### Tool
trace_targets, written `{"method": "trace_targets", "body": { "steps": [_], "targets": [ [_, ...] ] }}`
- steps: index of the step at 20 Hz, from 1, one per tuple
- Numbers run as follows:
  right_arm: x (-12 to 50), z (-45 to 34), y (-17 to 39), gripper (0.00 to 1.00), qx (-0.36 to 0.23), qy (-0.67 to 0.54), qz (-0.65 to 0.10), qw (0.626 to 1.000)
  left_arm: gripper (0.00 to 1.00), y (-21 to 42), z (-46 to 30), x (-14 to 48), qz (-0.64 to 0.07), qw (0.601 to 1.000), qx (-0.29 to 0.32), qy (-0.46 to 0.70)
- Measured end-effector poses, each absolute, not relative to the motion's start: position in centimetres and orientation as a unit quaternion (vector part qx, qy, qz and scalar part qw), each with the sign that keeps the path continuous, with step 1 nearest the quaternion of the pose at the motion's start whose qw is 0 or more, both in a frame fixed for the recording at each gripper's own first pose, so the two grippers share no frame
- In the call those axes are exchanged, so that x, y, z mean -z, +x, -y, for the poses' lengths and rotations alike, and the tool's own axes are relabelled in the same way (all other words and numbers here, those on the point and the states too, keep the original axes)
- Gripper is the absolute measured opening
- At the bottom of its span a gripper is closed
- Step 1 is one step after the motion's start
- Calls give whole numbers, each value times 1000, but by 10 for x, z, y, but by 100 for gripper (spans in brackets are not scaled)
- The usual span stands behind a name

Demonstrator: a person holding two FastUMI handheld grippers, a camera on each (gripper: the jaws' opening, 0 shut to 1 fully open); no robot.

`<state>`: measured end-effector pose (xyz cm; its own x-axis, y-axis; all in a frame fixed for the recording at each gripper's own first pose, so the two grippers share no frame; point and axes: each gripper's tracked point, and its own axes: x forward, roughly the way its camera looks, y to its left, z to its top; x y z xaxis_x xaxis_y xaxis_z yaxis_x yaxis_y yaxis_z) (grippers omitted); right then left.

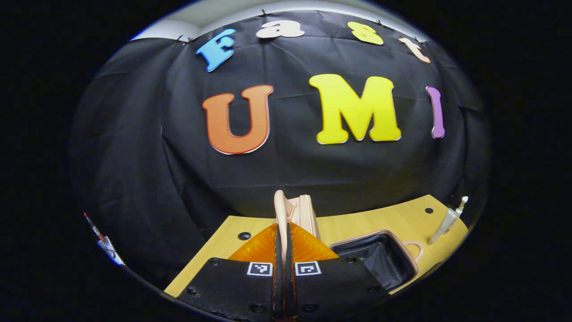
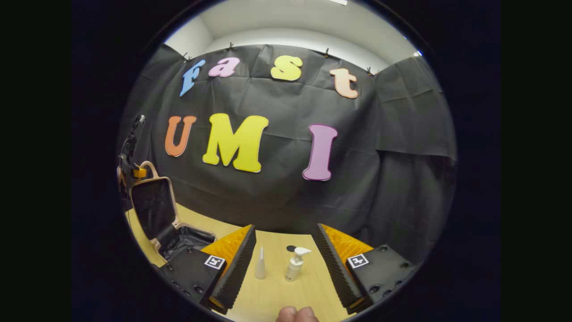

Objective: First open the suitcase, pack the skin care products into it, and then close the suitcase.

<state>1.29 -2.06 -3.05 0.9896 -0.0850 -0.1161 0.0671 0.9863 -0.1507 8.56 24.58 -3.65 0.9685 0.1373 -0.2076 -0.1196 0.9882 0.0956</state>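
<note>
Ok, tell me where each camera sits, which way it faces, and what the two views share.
Left gripper view: rides the left gripper, facing the booth wall; its fingers pinch the raised lid edge of the pink hard-shell suitcase.
Right gripper view: rides the right gripper, open, facing the white pump bottle and translucent cone-capped bottle; fingertips show at bottom.
Shared: suitcase, wooden table, pump bottle.

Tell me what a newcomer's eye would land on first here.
The open suitcase at the table's left, its lid upright and pinched by the left gripper. Then the pump bottle and the cone-topped bottle standing apart on the wooden table, between the right gripper's open fingers.
</note>
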Motion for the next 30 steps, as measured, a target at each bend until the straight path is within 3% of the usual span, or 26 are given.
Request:
{"method": "trace_targets", "body": {
  "steps": [5, 16, 20, 23, 24, 25, 30],
  "targets": [
    [40, -11, 11, 81, 24, -97, -84, 991, 4, 95, -342, 116, -144, 985, -95, -19],
    [48, -62, 9, 81, -9, -127, -103, 986, 8, 99, -401, 283, -279, 940, -107, -162],
    [39, -69, 10, 80, -24, -138, -88, 986, 25, 94, -408, 288, -304, 938, -129, -107],
    [39, -65, 8, 80, -29, -134, -82, 987, 49, 85, -415, 271, -291, 942, -148, -78],
    [41, -61, 7, 80, -29, -128, -83, 988, 55, 81, -407, 256, -281, 945, -152, -74],
    [42, -57, 7, 81, -30, -123, -84, 988, 70, 75, -397, 233, -264, 950, -154, -61],
    [48, -20, 7, 81, -18, -86, -77, 993, 98, 43, -291, 110, -152, 980, -131, -8]
  ]
}}
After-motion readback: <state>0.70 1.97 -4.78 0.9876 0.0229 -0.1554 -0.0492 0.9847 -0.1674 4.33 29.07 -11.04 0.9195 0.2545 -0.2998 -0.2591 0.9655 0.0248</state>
